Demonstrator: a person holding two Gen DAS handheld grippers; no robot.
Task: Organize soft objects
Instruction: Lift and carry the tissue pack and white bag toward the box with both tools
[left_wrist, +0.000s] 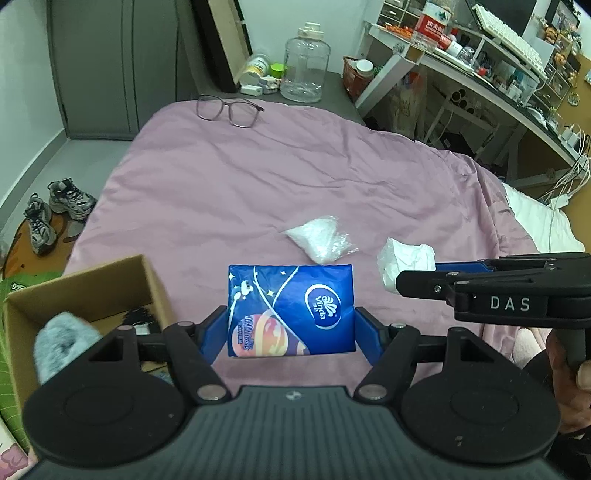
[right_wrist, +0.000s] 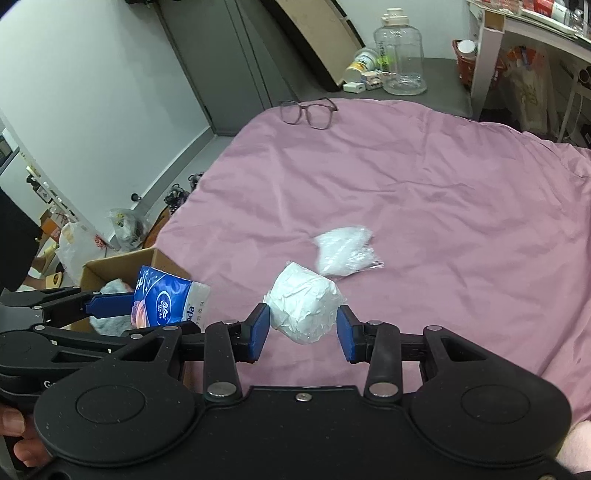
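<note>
At your far left sits the box (left_wrist: 85, 291), plain brown cardboard with open flaps, right at the bed's near-left edge; a grey fluffy ball (left_wrist: 62, 341) rests in it, blurred, with something dark I can't make out beside it. Your left gripper (left_wrist: 291, 328) has its blue pads pressed to both sides of the tissue pack (left_wrist: 291, 310), a glossy blue plastic rectangle that is soft enough to bow slightly; it's clamped and lifted off the sheet (left_wrist: 258, 192), just right of the box. Next comes the clear bag (right_wrist: 345, 254), crinkly film with white filling, lying flat on the wrinkled pink sheet. Just near of it, your right gripper (right_wrist: 303, 328) straddles the white wad (right_wrist: 303, 308), a crumpled lump in thin shiny wrap. The left pad touches it; the right pad stands a little off, so the jaws are spread, not pinching. Beyond, the sheet runs bare up to the glasses (right_wrist: 308, 112) at the far edge, and wide to your right
</note>
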